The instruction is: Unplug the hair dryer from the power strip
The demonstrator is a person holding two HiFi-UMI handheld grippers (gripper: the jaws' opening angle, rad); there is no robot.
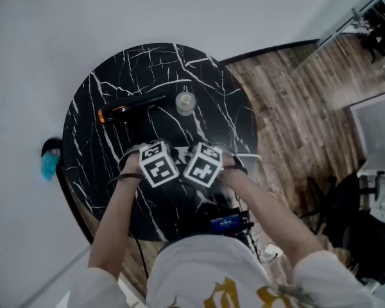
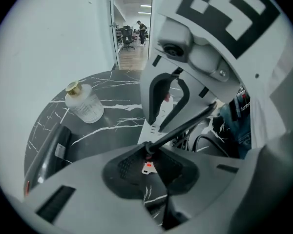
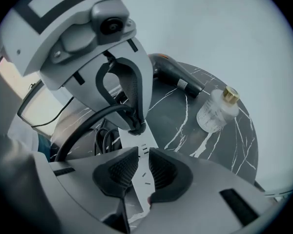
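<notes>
- Your left gripper (image 2: 149,152) clenches the plug (image 3: 132,128), which sits in the strip (image 3: 143,141).
- Your right gripper (image 3: 143,155) clamps the strip, near right on the table (image 1: 205,95).
- The dryer (image 1: 131,106) lies far left.

one hair dryer (image 1: 131,104), one power strip (image 3: 142,143), one bottle (image 1: 185,102)

Head view: the marker cubes (image 1: 158,163) cover both sets of jaws and whatever sits between them. Left gripper view: the plug (image 2: 149,149) is mostly buried between the left gripper (image 2: 148,162) pads. The power strip (image 2: 154,122) beyond the jaws shows only in slivers. The hair dryer (image 2: 49,150), left of the jaws, is cut off by the gripper body. The person (image 2: 141,27) far beyond is too small to tell. Right gripper view: the strip's near end is hidden under the right gripper (image 3: 140,168) jaws.
</notes>
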